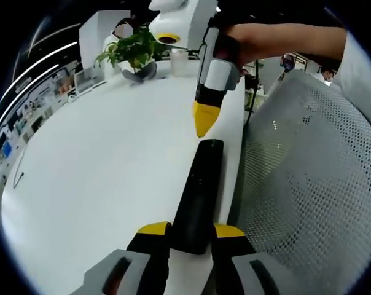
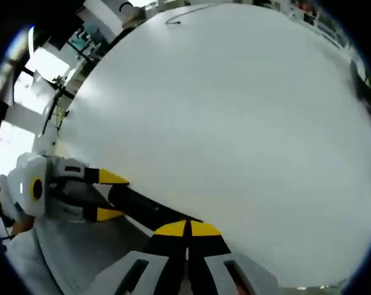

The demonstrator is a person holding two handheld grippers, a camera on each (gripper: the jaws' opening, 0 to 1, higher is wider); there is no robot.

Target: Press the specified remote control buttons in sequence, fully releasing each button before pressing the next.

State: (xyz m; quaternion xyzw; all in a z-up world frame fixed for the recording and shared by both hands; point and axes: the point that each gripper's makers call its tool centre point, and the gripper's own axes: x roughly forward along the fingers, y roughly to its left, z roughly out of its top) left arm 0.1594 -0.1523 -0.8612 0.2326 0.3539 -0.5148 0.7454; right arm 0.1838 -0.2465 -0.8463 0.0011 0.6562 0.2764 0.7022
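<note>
The left gripper point(image 1: 191, 232) pinches the near end of the long black plastic remote control point(image 1: 198, 195), yellow tips on either side of it; the remote's long axis runs straight away from those jaws along the edge of the white table point(image 1: 105, 178); just beyond the remote's far end, the right gripper point(image 1: 205, 123) hangs with its yellow tips pressed together into one point aimed down at it, not yet touching; so the right is the pressing hand. The remote looks matte and dark; its buttons cannot be made out. Past the remote stands a green potted plant point(image 1: 131, 52).
</note>
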